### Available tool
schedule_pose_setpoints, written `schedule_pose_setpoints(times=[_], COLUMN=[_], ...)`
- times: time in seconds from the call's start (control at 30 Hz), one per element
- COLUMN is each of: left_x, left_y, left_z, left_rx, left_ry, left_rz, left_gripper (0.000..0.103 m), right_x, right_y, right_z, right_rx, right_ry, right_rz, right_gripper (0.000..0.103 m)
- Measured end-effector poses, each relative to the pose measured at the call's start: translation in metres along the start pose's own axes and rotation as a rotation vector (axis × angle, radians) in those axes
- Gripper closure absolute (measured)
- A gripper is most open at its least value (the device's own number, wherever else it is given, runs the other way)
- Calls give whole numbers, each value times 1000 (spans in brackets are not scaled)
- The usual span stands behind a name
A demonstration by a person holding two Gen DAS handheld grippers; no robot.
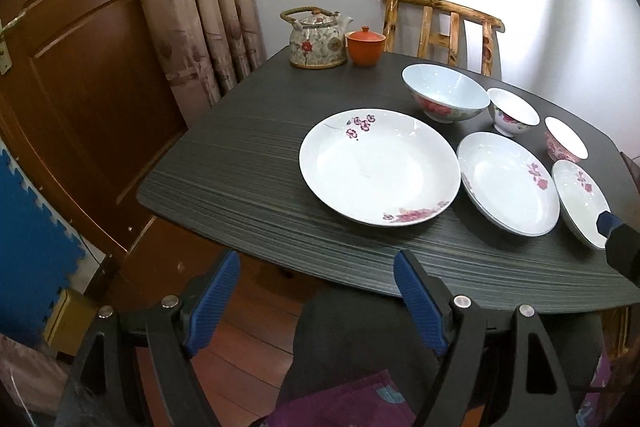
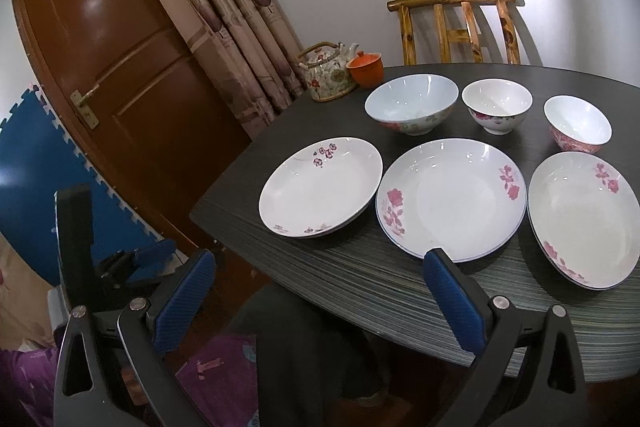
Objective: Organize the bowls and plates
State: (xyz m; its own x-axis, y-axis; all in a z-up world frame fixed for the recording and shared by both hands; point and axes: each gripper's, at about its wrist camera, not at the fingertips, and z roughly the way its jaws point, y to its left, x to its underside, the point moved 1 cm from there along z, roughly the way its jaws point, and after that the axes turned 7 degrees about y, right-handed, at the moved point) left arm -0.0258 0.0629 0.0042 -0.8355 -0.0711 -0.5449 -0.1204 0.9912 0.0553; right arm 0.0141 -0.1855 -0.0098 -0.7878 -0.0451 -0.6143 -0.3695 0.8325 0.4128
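Note:
Three white flowered plates lie in a row along the front of the dark table (image 2: 360,279): a left plate (image 2: 320,187), a middle plate (image 2: 450,197) and a right plate (image 2: 582,217). Behind them stand a large pale-blue bowl (image 2: 412,105), a small white bowl (image 2: 497,105) and a small pink bowl (image 2: 578,125). The left wrist view shows the same left plate (image 1: 380,167), middle plate (image 1: 508,183) and large bowl (image 1: 446,93). My left gripper (image 1: 316,301) is open, held before the table's near edge. My right gripper (image 2: 320,297) is open too, its right finger tip just over the middle plate's front rim.
A flowered teapot (image 1: 318,39) and an orange lidded cup (image 1: 365,47) stand at the table's far corner. A wooden chair (image 2: 460,27) is behind the table. A brown door (image 2: 120,67) and curtain (image 2: 224,27) are to the left. A person's dark-clothed legs (image 2: 312,347) are below the table edge.

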Motion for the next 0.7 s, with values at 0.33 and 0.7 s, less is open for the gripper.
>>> schedule_pose_setpoints(times=[0.33, 0.7], left_x=[-12, -48], left_y=[0, 19], left_z=[14, 39], left_rx=[-18, -40], left_ry=[40, 98], left_rz=[65, 115], left_gripper=[22, 22], right_x=[-6, -20], right_y=[13, 16], right_z=[8, 39], right_rx=[-19, -110], right_ry=[14, 85], right_rz=[-23, 95], right_gripper=[0, 0])
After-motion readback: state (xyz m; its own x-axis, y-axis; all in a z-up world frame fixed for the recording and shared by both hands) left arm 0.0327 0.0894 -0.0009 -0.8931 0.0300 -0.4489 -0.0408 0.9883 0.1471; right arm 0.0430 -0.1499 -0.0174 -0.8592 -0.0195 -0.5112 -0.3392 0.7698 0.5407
